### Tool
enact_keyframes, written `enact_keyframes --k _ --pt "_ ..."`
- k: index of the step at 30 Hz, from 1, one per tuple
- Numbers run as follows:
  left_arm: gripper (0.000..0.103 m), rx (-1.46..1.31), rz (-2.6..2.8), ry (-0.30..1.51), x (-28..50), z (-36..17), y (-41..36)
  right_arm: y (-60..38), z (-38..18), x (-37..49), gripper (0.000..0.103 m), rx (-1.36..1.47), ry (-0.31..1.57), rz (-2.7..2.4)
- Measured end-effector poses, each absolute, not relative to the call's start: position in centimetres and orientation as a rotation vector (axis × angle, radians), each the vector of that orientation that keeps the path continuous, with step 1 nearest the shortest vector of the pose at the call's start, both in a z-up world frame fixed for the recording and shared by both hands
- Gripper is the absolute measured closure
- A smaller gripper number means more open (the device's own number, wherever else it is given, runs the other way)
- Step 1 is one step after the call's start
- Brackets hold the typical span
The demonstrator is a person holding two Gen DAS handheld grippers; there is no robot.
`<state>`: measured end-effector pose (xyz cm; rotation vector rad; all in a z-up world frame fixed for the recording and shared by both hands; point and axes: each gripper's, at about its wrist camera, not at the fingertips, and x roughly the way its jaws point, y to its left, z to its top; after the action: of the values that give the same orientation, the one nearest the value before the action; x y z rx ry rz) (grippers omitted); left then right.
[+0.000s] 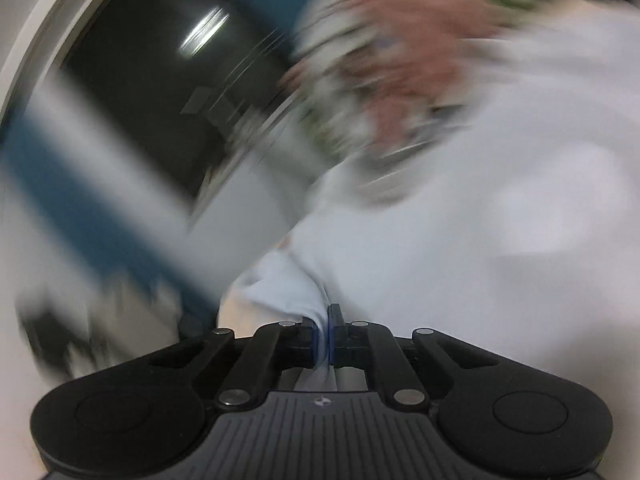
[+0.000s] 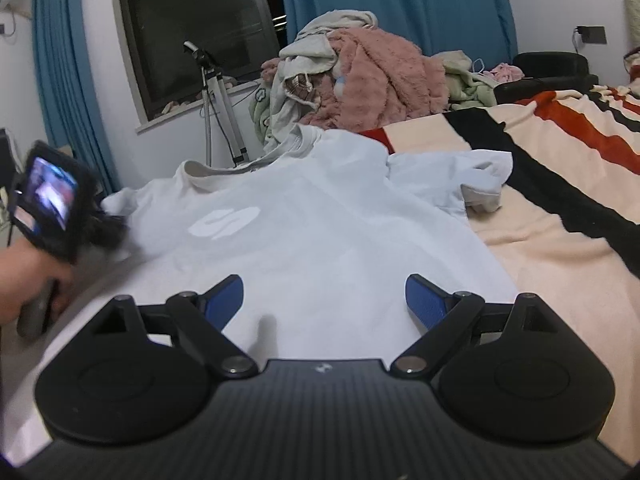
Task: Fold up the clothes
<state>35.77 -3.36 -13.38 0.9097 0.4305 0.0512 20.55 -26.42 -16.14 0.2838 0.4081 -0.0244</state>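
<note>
Your left claw [image 1: 323,334] was clamped tight on a bunched fold of the white shirt [image 1: 460,240], the cloth pinched between the blue pads and trailing back under the fingers. From that pinch the shirt ran forward and to the right of the claw as one broad pale sheet. Everything past it in the left wrist view was smeared: a dark window [image 1: 160,80] up to the left, a pinkish pile [image 1: 400,60] ahead.

Your right claw [image 2: 324,300] stood wide open and held nothing, its blue pads [image 2: 426,304] hanging over the near part of the shirt [image 2: 320,232]; whether they touched the cloth could not be told. The shirt lay flat on the bed directly ahead of this claw, its long axis running away from you, collar [image 2: 208,172] at the far left end and hem nearest the fingers. One sleeve [image 2: 460,176] spread out crumpled to the far right. A whiter logo [image 2: 224,222] marked the fabric ahead and left of the fingers.

To the left of the shirt, your left hand [image 2: 28,280] gripped its tool. To the right lay the striped blanket [image 2: 560,200]; beyond the collar stood a tripod [image 2: 218,112] and a heap of clothes [image 2: 360,80] under blue curtains [image 2: 400,4].
</note>
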Motion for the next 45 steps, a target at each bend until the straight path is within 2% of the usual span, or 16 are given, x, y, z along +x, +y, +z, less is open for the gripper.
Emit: enact_keyframes --k 5,8,13,18,22,25,28,32,33,34,36,37,39,43,45 --pt "0.099 0.967 -0.046 0.474 34.3 -15.6 -9.3 -27.1 -15.9 20.2 0.014 0.326 0.406 -0.046" --pt "0.098 0.907 -0.101 0.464 33.6 -15.0 -9.2 -27.6 -16.0 20.1 0.014 0.351 0.414 -0.059" --pt "0.065 0.548 -0.241 0.515 31.2 -10.4 -4.6 -28.3 -15.9 20.0 0.014 0.394 0.416 -0.070" --pt "0.060 0.156 -0.240 0.504 29.3 -6.5 2.1 -28.6 -15.9 19.8 0.014 0.413 0.414 -0.070" --pt "0.061 -0.167 -0.114 0.548 33.2 -5.9 8.5 -28.6 -16.4 20.1 0.014 0.414 0.431 -0.068" --pt "0.062 -0.492 -0.128 0.643 36.9 -8.1 13.0 -28.6 -16.8 20.2 0.014 0.412 0.442 -0.071" --pt "0.062 -0.627 -0.113 0.680 40.2 -10.5 14.3 -28.4 -17.2 20.4 0.014 0.396 0.451 -0.073" --pt "0.052 -0.683 -0.113 0.672 43.6 -11.7 14.2 -27.8 -17.8 20.9 0.013 0.352 0.466 -0.075" --pt "0.045 -0.695 -0.111 0.670 44.3 -11.7 14.2 -27.6 -17.9 21.1 0.013 0.339 0.471 -0.077" --pt "0.045 -0.702 -0.116 0.672 45.1 -11.5 14.3 -27.5 -18.0 21.2 0.013 0.325 0.477 -0.079" --pt "0.052 -0.690 -0.124 0.673 46.7 -11.5 13.9 -27.1 -18.2 21.4 0.012 0.298 0.487 -0.084" --pt "0.069 -0.674 -0.120 0.684 47.5 -11.3 13.9 -26.9 -18.4 21.6 0.012 0.284 0.492 -0.086" --pt "0.090 -0.640 -0.115 0.694 48.8 -10.8 14.1 -26.7 -18.5 21.8 0.012 0.261 0.499 -0.091" --pt "0.094 -0.542 -0.073 0.689 49.9 -8.4 15.4 -26.4 -18.7 22.1 0.012 0.239 0.503 -0.100" --pt "0.094 -0.490 -0.065 0.744 50.9 -6.6 16.9 -26.3 -18.8 22.2 0.012 0.230 0.507 -0.104"
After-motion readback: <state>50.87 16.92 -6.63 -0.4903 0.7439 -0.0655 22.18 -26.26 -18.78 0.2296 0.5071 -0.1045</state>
